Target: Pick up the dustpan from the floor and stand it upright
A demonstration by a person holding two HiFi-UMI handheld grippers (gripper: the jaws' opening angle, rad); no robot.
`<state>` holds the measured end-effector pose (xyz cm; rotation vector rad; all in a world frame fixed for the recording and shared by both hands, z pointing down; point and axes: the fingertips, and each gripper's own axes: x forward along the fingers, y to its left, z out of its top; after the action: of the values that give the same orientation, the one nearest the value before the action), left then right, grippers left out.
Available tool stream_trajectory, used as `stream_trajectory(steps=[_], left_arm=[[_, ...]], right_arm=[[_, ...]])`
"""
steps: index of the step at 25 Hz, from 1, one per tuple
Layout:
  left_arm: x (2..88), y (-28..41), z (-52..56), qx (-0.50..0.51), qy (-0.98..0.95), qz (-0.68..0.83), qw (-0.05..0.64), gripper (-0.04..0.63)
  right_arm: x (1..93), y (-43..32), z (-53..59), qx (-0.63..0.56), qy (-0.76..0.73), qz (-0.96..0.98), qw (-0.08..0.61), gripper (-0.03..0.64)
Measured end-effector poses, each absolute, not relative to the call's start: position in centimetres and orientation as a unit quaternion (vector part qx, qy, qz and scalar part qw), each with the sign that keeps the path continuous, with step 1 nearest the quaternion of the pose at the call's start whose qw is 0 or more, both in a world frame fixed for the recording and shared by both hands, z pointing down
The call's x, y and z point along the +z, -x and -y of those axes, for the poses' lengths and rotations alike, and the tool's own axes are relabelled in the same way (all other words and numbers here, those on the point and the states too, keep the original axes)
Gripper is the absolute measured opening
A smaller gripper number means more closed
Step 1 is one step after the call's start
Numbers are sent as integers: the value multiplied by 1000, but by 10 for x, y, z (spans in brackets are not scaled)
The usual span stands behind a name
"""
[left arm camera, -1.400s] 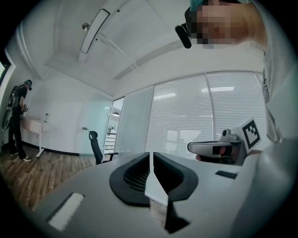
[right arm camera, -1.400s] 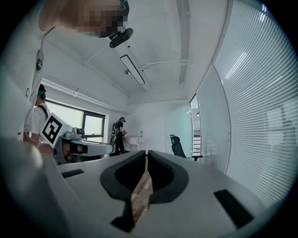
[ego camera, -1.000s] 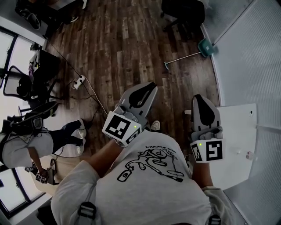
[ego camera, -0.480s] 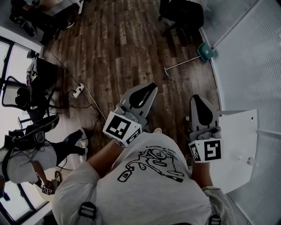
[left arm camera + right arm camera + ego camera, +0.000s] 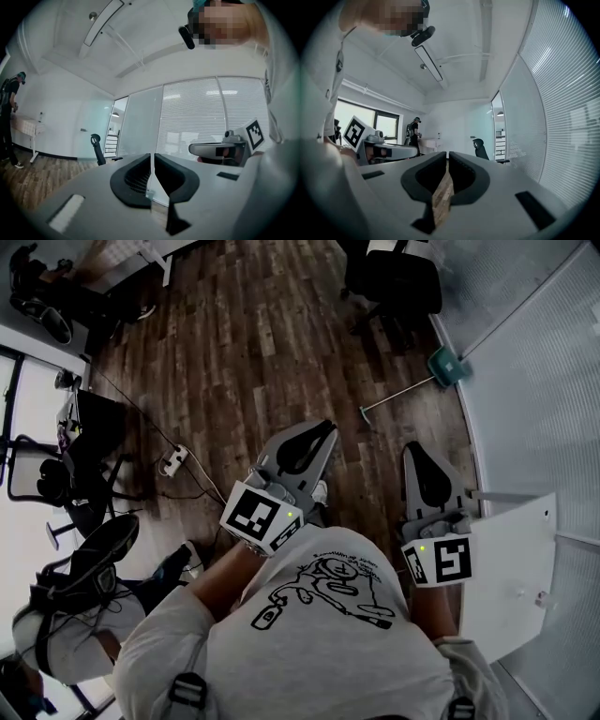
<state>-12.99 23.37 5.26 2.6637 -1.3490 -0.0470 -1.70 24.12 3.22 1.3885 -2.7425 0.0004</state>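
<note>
At the bottom centre of the head view, the left tongs [image 5: 323, 427] and the right tongs [image 5: 418, 450] are pointing out level over the wooden floor [image 5: 253, 343]. Both are pressing their jaws together on nothing. A white bench [image 5: 511, 559] is standing at lower right. Farther off, at upper right, the teal dustpan [image 5: 448, 365] is lying flat on the floor beside the glass wall [image 5: 534, 362]. A black office chair [image 5: 394, 277] is sitting beyond it.

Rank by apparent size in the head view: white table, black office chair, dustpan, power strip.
1. white table: largest, though it is nearest the camera, which inflates it
2. black office chair: partly cut off by the top edge
3. dustpan: long with its handle, but thin
4. power strip: smallest
</note>
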Motion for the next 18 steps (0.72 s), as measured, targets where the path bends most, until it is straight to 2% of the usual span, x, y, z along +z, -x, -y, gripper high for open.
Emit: stream_trajectory(steps=[8, 18], left_arm=[[61, 177, -185, -17, -896, 435, 86, 23], [76, 198, -149, -12, -905, 414, 99, 23]], right_arm=[[35, 71, -192, -4, -456, 889, 41, 15], [55, 91, -162, 12, -473, 879, 60, 15]])
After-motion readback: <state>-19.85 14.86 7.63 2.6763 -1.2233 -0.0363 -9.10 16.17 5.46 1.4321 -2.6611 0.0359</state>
